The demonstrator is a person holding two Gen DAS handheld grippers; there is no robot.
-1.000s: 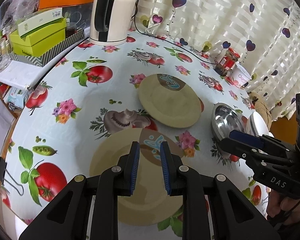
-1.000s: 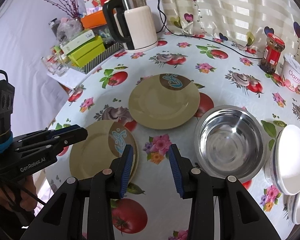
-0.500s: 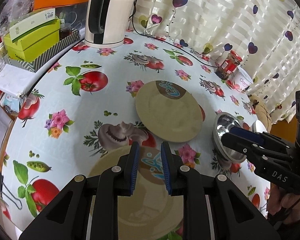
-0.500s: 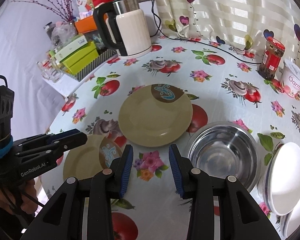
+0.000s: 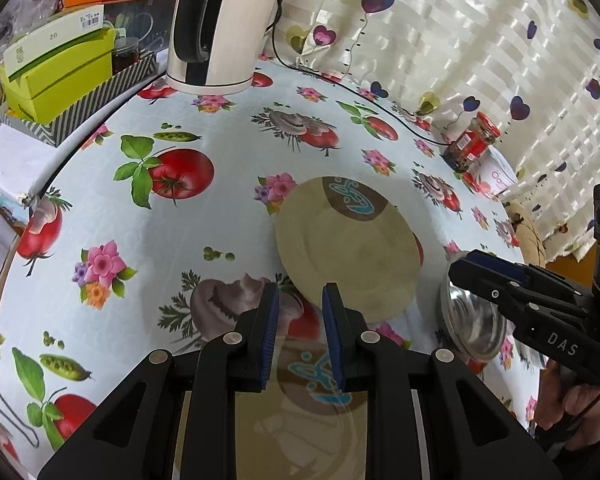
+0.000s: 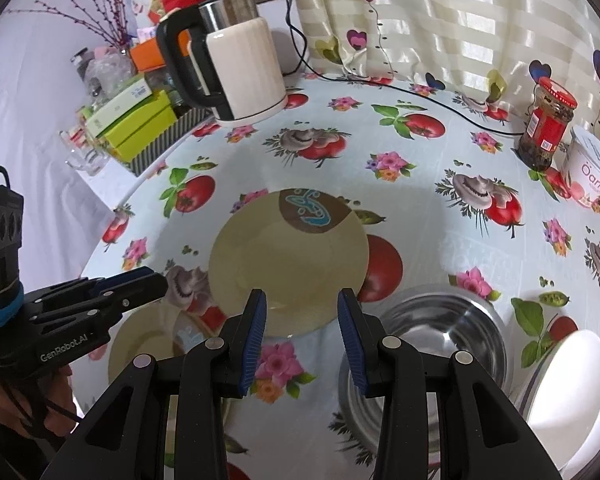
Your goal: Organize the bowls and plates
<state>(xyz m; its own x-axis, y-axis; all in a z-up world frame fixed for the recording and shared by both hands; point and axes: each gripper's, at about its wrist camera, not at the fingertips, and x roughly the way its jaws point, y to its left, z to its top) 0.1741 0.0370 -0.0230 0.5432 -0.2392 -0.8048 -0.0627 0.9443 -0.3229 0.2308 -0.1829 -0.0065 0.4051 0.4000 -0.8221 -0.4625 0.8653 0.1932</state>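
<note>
Both grippers hover over the tabletop with nothing between their blue pads. Left gripper [image 5: 297, 334], at the bottom centre of its own view, has its jaws a narrow gap apart and holds nothing; directly under it lies the near tan plate [image 5: 300, 420] with a brown patch and blue motif, mostly hidden by the black fingers. Right gripper [image 6: 302, 336], bottom centre of its view, stands somewhat wider and is also empty; its tips frame the near rim of the far tan plate [image 6: 287, 264], which lies flat in the middle of the frame.

Just right of that plate, at lower right, sits a steel bowl [image 6: 432, 340], empty and upright. Beyond it, at the right edge, white bowls [image 6: 568, 384] lean on their sides, one behind another. In the left wrist view the far plate [image 5: 348, 248] shows right of centre, the steel bowl [image 5: 472, 320] partly behind the right gripper's fingers at right.

Outward, the tabletop [image 6: 420, 200] wears a cloth printed with tomatoes, mushrooms and flowers. A white electric kettle [image 6: 235, 72] stands at upper centre, green boxes [image 6: 139, 120] at upper left, a red-lidded jar [image 6: 548, 124] and a white tub [image 6: 592, 172] at right before the heart-printed curtain [image 6: 460, 20].
</note>
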